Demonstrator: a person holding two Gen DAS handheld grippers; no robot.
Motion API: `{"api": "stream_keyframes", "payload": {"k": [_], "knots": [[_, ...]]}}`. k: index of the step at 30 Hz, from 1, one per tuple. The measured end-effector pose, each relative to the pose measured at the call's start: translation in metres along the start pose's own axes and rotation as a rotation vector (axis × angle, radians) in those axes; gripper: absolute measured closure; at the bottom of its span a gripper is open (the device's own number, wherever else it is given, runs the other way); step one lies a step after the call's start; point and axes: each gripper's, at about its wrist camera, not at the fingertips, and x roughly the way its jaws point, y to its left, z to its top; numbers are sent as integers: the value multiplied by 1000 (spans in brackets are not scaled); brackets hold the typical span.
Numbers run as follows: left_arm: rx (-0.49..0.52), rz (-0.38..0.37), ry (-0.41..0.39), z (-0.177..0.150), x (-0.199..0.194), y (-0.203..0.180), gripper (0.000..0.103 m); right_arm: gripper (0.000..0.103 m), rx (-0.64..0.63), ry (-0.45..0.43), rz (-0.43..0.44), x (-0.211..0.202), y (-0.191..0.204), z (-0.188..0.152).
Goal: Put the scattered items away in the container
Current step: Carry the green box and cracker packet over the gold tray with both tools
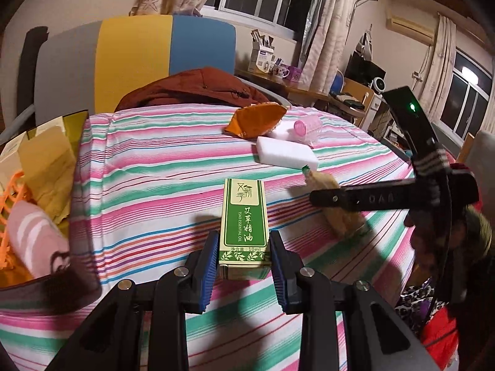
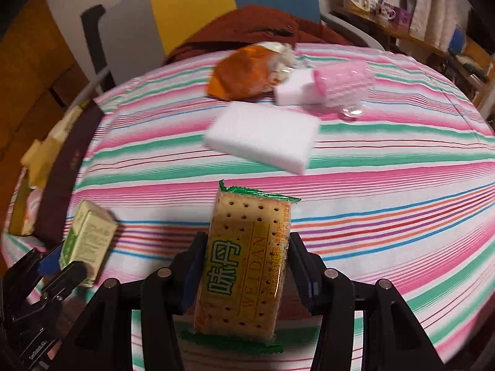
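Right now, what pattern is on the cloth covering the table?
Stripes: the tablecloth has pink, green, white, blue and orange bands. The right wrist view shows it best.

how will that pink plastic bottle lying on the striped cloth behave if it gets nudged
The pink plastic bottle lies on its side and looks cylindrical, so it would probably roll. Its thin clear wall suggests it is light and may dent under a hard squeeze. It touches a small white sponge, which might stop it.

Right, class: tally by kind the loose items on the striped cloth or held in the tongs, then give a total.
White sponges: 2
Orange packet: 1
Pink bottle: 1
Cracker pack, in right tongs: 1
Green box, in left tongs: 1
Total: 6
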Motion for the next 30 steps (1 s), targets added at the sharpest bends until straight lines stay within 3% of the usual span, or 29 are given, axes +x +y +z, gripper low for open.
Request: {"api": "stream_keyframes", "payload": {"k": [11,17,30], "knots": [[-34,39,-80,-3,-43,19,72,51,-46,-112,101,3,58,-10],[-80,84,-137,-2,-76,47,72,52,-95,-130,147,9,94,-7],[-238,349,-218,-17,-155,173,72,54,-198,-204,302,-7,181,12]]}}
